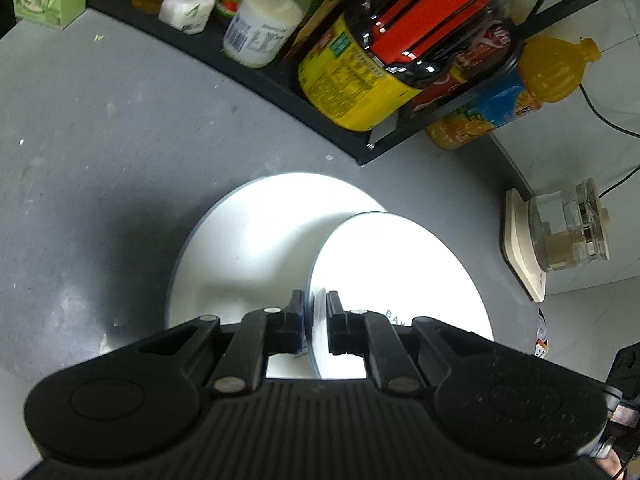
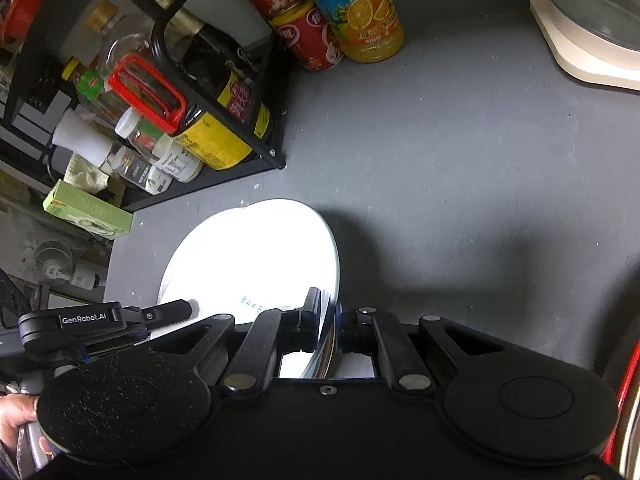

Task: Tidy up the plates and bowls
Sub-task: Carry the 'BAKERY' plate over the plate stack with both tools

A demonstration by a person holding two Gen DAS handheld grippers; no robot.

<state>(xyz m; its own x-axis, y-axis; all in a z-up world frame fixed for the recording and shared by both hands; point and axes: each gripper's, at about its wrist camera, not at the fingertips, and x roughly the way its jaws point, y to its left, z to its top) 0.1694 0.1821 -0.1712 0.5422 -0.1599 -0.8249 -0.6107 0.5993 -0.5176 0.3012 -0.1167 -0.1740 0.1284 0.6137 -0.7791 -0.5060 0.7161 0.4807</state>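
surface (image 1: 100,128): grey, big | rack (image 1: 280,80): black, full of bottles, at the back | big plate (image 1: 248,240): white, lies flat on the surface | small plate (image 1: 400,264): white, tilted above the big plate | my left claw (image 1: 314,316): clamped on its near rim | my right claw (image 2: 329,316): clamped on its other rim

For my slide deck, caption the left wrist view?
Left gripper shut on a white plate's rim, above a larger plate on the grey counter.
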